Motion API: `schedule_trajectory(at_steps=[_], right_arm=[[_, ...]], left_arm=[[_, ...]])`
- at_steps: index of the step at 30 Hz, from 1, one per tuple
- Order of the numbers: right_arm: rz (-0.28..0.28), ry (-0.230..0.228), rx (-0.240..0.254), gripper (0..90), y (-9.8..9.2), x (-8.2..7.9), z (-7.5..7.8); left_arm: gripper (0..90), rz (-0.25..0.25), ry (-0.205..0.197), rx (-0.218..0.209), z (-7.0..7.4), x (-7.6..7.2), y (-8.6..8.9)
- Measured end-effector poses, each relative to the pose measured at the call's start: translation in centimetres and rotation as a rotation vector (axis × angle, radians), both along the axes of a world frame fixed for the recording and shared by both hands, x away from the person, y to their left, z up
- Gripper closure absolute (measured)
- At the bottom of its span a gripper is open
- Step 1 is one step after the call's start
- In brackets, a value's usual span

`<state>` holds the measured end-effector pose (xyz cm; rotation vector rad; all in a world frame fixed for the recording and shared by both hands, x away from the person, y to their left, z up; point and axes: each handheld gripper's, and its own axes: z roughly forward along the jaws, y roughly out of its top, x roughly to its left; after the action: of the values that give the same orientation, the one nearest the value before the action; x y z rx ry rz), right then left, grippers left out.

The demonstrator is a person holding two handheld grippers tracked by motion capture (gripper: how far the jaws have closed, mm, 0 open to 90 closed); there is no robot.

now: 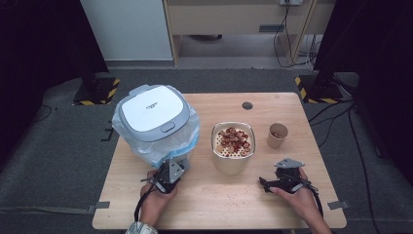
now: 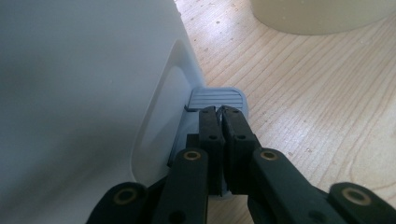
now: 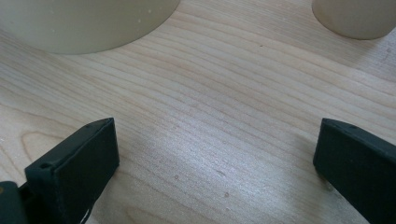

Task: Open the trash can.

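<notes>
Down low, left claw [image 2: 219, 112] pressed together over the bin's [image 1: 155, 122] ribbed pedal [image 2: 215, 97], pedal jutting tableward.

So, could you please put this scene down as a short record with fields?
surface: wooden table
bin: white pedal bin, lid shut, blue-white bag around its rim
pedal: grey foot pedal at the bin's base
left gripper: jaws shut, tips at the pedal's near edge
right gripper: jaws wide open over bare wood, nothing between them
bowl: cream bowl with red and brown pieces, middle of the table
cup: paper cup right of the bowl
</notes>
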<state>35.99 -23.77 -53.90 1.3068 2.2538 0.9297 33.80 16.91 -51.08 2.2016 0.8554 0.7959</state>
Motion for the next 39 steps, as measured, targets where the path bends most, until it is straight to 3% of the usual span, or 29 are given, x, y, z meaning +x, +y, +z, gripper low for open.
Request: schedule_trajectory(at_steps=[5, 17, 21, 39], right_arm=[[-0.001, 0.0, 0.0, 0.6, 0.0, 0.0, 0.0], [-0.005, -0.002, 0.001, 0.6, 0.0, -0.1, 0.0], [-0.006, -0.001, 0.001, 0.6, 0.0, -0.1, 0.0], [-0.019, -0.002, 0.001, 0.8, 0.0, 0.0, 0.0]], left_arm=[[88.2, 0.009, 0.015, -0.029, -0.3, 0.1, 0.1], [89.0, 0.032, 0.027, -0.015, -0.8, -0.1, -0.3], [88.9, 0.024, 0.039, 0.014, -1.2, 0.1, -0.5], [88.9, 0.033, 0.059, -0.02, -1.3, 0.3, -0.1]])
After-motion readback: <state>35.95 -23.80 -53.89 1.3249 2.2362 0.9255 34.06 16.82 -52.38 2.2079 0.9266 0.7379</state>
